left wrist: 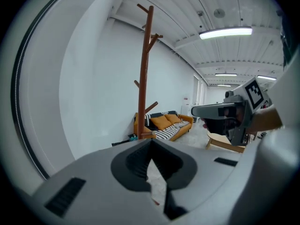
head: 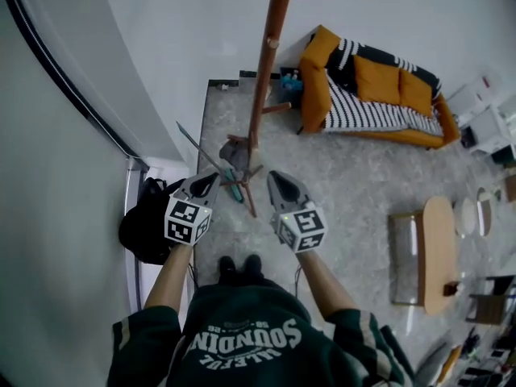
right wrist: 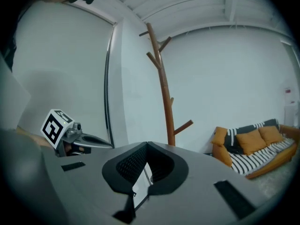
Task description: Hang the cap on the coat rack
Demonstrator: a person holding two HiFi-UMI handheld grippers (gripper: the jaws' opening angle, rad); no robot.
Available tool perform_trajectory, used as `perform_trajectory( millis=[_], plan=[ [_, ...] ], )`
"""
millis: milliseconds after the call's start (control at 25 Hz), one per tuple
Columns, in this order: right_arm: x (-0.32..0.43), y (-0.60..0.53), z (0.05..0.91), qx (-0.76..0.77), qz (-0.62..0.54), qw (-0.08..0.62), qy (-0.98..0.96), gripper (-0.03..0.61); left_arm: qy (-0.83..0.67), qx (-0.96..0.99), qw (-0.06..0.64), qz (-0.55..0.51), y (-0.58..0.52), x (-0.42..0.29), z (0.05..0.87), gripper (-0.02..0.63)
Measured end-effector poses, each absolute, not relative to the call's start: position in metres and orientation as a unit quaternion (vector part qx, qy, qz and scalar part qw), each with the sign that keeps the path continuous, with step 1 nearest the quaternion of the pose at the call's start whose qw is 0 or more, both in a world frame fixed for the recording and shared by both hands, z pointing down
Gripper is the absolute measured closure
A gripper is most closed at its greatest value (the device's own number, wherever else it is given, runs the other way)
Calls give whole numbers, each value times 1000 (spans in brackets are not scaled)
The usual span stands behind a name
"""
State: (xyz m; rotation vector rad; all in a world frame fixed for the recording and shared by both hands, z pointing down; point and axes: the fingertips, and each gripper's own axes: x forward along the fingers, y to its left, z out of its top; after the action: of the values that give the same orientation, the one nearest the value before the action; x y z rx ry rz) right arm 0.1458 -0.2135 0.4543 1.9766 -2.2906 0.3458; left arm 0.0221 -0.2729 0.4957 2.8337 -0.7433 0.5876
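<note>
Left gripper view: the left gripper (left wrist: pixel 151 141) has jaws closed together, empty; the right gripper (right wrist: pixel 146 145) likewise.

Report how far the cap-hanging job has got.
Done: nothing visible; the coat rack pegs that show are bare. In hand: nothing; the left gripper and right gripper are both shut and empty, facing the rack. To do: everything, picking up the cap and hanging it. A grey lump by the rack's foot may be the cap; I cannot tell.

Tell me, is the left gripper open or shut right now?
Shut. In its own view the left gripper has its jaws meeting at the tips, nothing held between them.
</note>
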Motion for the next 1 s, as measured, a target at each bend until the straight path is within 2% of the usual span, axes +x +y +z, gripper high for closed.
perform_trajectory(
  millis=[1000],
  plan=[
    [159, -200, 439, 648, 92, 36, -755, 580, -245, 954, 73, 157, -265, 45, 471, 612]
  ],
)
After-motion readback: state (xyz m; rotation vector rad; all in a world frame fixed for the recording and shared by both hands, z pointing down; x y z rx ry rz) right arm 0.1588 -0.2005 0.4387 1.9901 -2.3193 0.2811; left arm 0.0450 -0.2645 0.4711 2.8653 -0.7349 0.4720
